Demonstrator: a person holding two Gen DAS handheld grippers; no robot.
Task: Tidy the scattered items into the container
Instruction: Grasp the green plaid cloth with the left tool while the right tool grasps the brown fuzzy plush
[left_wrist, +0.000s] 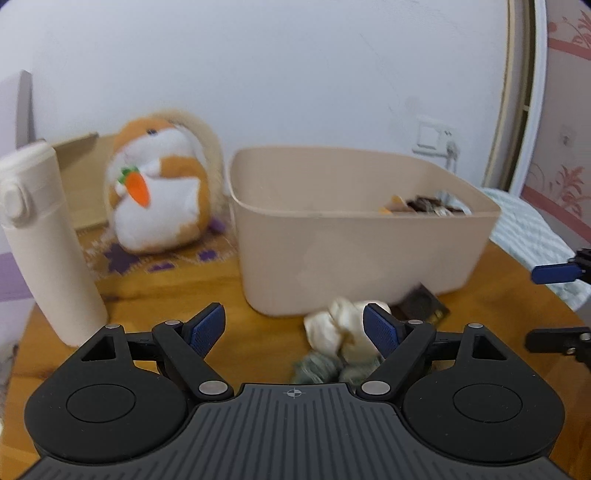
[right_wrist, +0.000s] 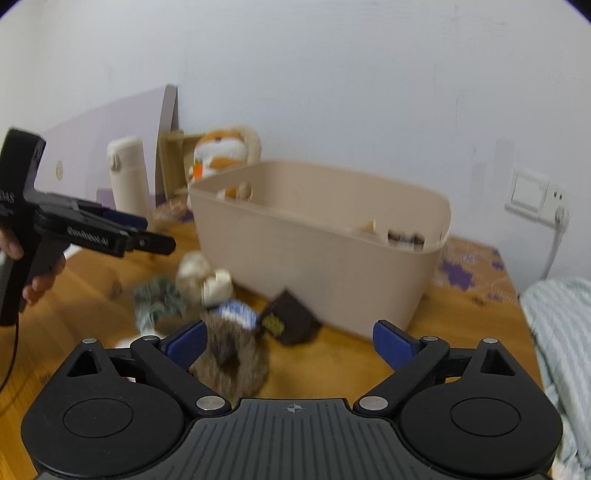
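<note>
Left tongs (left_wrist: 294, 325) wide apart, empty, right tongs (right_wrist: 291, 341) likewise

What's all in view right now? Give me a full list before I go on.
container: one, beige, on the table by the wall, a few items already inside
cream scrunchie: one, on the table in front of the container
grey-green scrunchie: one, beside the cream one
brown fuzzy item: one, blurred, nearest the right gripper
blue-and-white item: one, small, blurred
dark packet: one, black-brown, against the container's front
bottle: one, cream, upright at the table's left
plush hamster: one, orange and white, holding a carrot, behind on a patterned mat
table: one, wooden
left gripper: open, empty
right gripper: open, empty
hand: one, holding the left gripper's handle
</note>
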